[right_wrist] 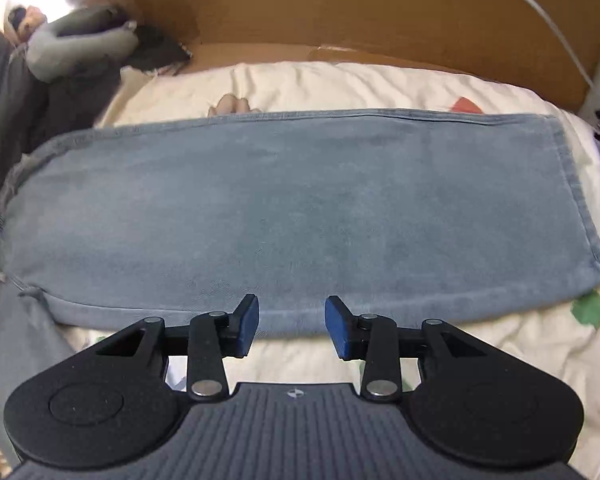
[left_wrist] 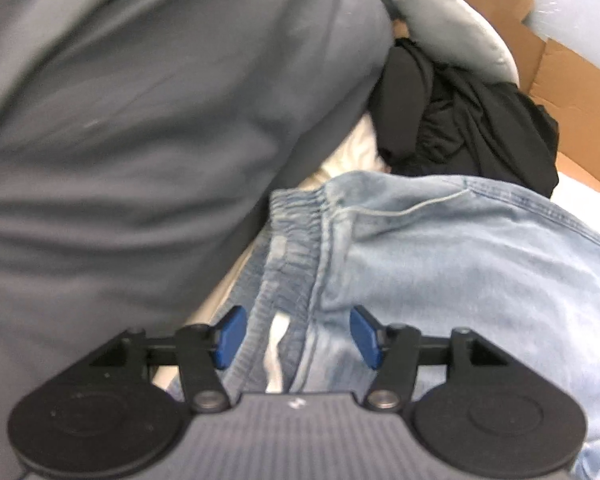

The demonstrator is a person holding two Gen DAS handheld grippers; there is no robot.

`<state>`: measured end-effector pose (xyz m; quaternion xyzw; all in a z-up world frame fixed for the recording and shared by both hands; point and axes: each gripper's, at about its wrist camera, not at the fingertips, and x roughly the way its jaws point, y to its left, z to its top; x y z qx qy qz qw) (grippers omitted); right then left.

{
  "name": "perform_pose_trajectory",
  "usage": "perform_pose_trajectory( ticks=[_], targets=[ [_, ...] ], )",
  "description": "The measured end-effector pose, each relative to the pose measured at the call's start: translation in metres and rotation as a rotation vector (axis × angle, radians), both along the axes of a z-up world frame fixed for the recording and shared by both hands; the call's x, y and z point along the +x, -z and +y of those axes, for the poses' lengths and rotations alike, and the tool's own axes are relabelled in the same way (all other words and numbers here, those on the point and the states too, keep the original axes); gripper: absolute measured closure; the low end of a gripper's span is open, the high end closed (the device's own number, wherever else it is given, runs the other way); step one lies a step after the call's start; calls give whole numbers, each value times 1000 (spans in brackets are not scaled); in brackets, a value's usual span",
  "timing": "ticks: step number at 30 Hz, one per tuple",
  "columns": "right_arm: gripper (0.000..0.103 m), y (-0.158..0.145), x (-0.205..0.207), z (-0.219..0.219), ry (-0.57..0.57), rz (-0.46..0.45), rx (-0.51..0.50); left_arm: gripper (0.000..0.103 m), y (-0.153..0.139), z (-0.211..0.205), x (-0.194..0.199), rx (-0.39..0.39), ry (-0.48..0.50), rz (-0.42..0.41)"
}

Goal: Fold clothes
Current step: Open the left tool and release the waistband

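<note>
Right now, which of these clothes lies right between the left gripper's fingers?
The light blue jeans: their elastic waistband sits between the open left gripper. The grey garment and black garment lie farther off.

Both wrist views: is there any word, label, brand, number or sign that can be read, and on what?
No readable text in either view.
Left gripper body: a small white mark near its front edge, too small to read.
Right gripper body: a small round white emblem, no letters legible.
Jeans: a white tag inside the waistband, shown in the left wrist view, with no print legible.
Cardboard: plain, no print visible.
</note>
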<state>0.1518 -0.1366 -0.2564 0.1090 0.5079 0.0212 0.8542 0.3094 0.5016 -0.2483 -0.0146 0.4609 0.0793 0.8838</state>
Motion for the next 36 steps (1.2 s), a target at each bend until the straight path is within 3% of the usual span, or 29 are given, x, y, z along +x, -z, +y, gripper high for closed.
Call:
perform_pose_trajectory(
  ticks=[5,15,18,25,36],
  targets=[
    [38,-26,-31,-11,47,-41,30,38,-24,7,-41,-28,-44,11],
    [38,-69,-85,-17,114,-122,75,40,-53,29,-120,-46,-183,74],
    [38,-84,-103,-21,130,-145,76,49,-55,27,-140,-44,-218,95],
    [38,-113,-142,-26,155,-190,64,53,-67,7,-176,-54,-203,119],
    [38,-149,-202,-43,236,-213,86,53,-112,-19,-197,-100,-194,75]
  ],
)
